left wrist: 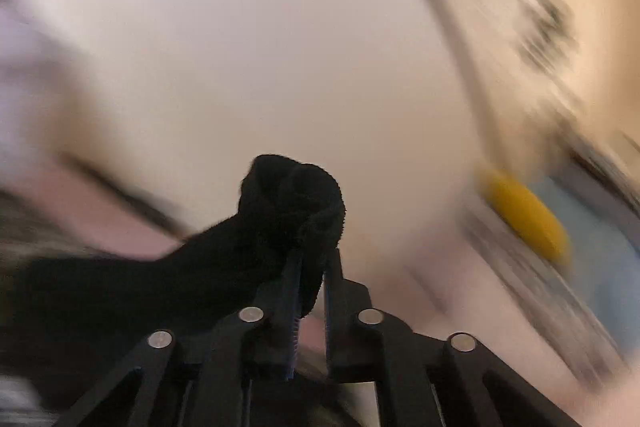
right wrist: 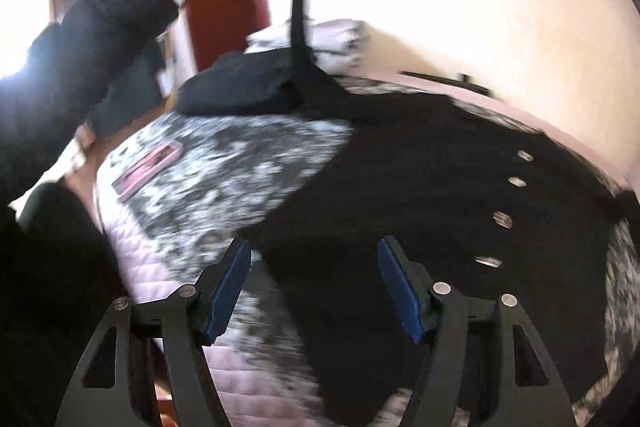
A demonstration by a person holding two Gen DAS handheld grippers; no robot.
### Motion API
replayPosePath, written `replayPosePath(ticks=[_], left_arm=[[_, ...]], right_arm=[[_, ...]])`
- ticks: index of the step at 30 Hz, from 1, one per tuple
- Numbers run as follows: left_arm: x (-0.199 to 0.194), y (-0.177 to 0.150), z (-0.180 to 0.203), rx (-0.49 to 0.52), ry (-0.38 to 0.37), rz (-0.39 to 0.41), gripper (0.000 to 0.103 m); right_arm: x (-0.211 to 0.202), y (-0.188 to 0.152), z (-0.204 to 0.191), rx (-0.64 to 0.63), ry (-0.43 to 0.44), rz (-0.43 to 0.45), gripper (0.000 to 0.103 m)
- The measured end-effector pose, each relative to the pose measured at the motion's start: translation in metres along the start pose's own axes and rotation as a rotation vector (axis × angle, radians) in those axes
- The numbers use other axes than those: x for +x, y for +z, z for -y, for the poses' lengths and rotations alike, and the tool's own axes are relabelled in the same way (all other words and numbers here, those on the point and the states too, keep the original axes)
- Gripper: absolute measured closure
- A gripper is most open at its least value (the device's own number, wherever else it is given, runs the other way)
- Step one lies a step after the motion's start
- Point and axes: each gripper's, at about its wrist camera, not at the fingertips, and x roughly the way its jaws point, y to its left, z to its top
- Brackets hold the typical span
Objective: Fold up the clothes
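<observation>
1. Hovering with jaws wide and nothing between them, your right gripper sits over the near hem of the black cardigan.
2. Its buttoned body lies flat across the mottled bedspread, with bare spread to the left.
3. Your left gripper pinches one sleeve, drawn up steeply.
4. Beyond lie folded clothes; the left view is badly blurred.

Four buttons, two garments.
</observation>
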Motion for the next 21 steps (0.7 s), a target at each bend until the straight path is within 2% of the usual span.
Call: replayPosePath(ticks=[1,2,4,5,8,10,12,15,17,20,21], left_arm=[[0.039,-0.019,0.007,-0.018,-0.06,-0.122,0.068],[0.079,-0.038,0.014,-0.037,-0.121,-0.245,0.062],[0.157,-0.075,0.027,-0.074,-0.241,-0.49,0.059],[0.171,-0.085,0.013,-0.131,-0.246,-0.522,0.059],[0.158,-0.089,-0.048,-0.29,-0.246,-0.481,0.057],[0.131,-0.08,-0.081,-0.32,-0.204,-0.406,0.043],[0.097,-0.069,-0.118,-0.297,-0.061,-0.329,0.039],[0.051,-0.069,-0.169,-0.258,0.191,-0.324,0.039],[0.033,-0.094,-0.198,-0.25,0.33,-0.395,0.039],[0.027,-0.138,-0.228,-0.229,0.48,-0.531,0.039],[0.025,-0.147,-0.231,-0.217,0.479,-0.527,0.04]], right_arm=[[-0.002,-0.001,0.013,0.038,-0.013,-0.002,0.034],[-0.005,-0.001,0.026,0.076,-0.025,-0.005,0.034],[-0.009,-0.003,0.047,0.142,-0.031,-0.022,0.033],[-0.01,-0.004,0.055,0.166,-0.033,-0.031,0.033],[-0.014,-0.011,0.077,0.238,-0.036,-0.05,0.032],[-0.02,-0.018,0.096,0.316,-0.014,-0.045,0.031],[-0.027,-0.023,0.13,0.451,0.058,-0.017,0.031],[-0.034,-0.027,0.202,0.693,0.168,0.053,0.031],[-0.033,-0.026,0.258,0.844,0.197,0.109,0.03],[-0.014,-0.021,0.33,1.03,0.265,0.158,0.03],[-0.002,-0.021,0.347,1.095,0.298,0.168,0.03]])
